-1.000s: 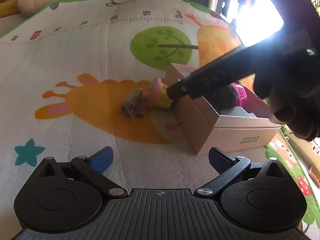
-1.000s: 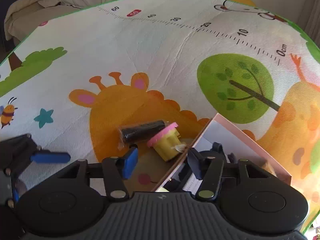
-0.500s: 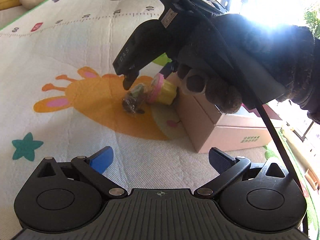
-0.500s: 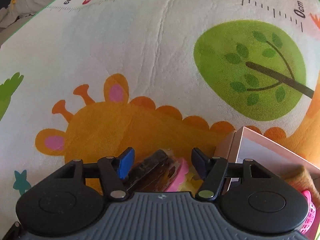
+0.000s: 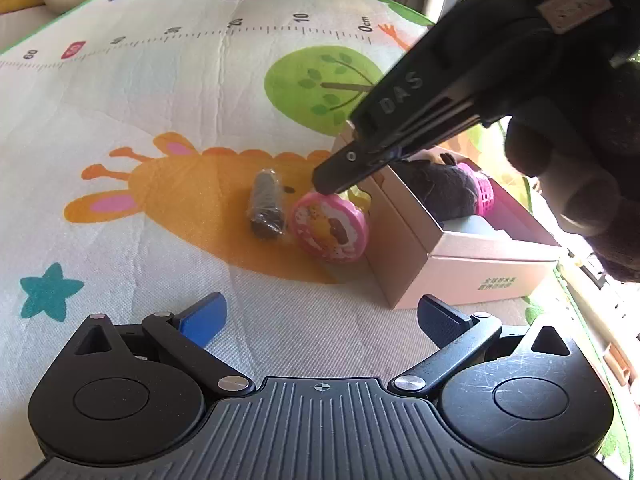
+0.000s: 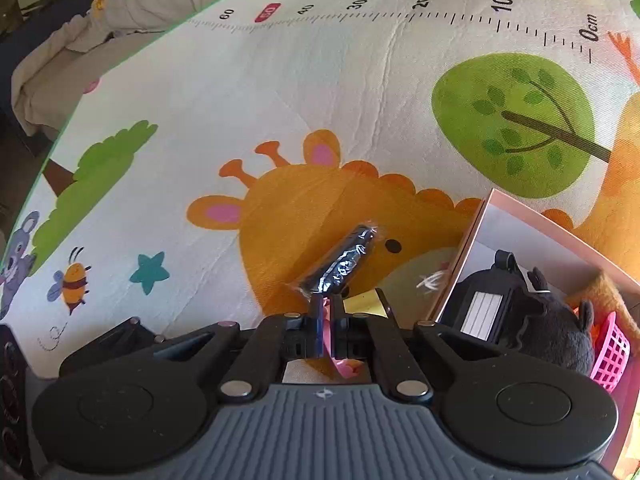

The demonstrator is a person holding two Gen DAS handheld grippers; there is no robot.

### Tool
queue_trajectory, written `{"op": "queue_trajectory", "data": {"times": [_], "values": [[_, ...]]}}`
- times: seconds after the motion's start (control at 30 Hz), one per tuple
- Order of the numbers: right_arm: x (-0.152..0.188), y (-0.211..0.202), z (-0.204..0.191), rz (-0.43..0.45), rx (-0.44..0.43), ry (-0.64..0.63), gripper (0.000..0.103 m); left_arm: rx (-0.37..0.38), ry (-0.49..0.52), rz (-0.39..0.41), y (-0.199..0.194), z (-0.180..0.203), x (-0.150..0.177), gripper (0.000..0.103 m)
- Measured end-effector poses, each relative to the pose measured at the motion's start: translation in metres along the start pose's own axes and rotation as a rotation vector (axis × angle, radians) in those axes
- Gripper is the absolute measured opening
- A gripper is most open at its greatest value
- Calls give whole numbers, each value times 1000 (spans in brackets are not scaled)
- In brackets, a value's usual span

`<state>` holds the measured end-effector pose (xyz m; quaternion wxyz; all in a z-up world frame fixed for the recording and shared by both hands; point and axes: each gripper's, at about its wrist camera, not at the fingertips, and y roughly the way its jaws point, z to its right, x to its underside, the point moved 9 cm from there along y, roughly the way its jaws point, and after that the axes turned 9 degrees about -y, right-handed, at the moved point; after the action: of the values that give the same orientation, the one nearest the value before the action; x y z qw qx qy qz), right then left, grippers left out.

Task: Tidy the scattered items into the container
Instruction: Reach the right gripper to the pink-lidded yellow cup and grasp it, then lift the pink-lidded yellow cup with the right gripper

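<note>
Open mat left of the box

The box point(image 5: 448, 264) wall blocks one side; the pink-lidded cup point(image 5: 328, 228) and wrapped dark roll point(image 5: 266, 208) crowd the mat point(image 5: 160, 100) beside it.

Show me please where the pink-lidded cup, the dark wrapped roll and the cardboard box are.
pink-lidded cup point(image 5: 329, 227), left wrist view, on its round pink lid.
dark wrapped roll point(image 6: 342, 264), right wrist view, on the middle of its wrapper.
cardboard box point(image 5: 404, 244), left wrist view, on its brown side wall.
</note>
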<state>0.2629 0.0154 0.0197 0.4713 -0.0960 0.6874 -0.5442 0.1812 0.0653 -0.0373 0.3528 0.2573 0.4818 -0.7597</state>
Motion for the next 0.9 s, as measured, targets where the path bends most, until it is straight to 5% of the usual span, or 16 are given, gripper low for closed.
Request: {"op": "queue_trajectory", "data": {"times": [0.13, 0.27, 0.5, 0.73, 0.9], "values": [[0, -15, 11, 49, -11, 51, 3, 3, -1, -1, 1, 0, 0, 103], [-1, -7, 9, 60, 48, -48, 12, 10, -13, -2, -2, 0, 2, 103], [-1, 40, 5, -29, 115, -151, 64, 12, -13, -3, 1, -1, 1, 103], [2, 48, -6, -19, 162, -263, 60, 29, -28, -3, 2, -2, 0, 103], [6, -14, -8, 117, 95, -160, 60, 39, -39, -2, 2, -3, -1, 103]]}}
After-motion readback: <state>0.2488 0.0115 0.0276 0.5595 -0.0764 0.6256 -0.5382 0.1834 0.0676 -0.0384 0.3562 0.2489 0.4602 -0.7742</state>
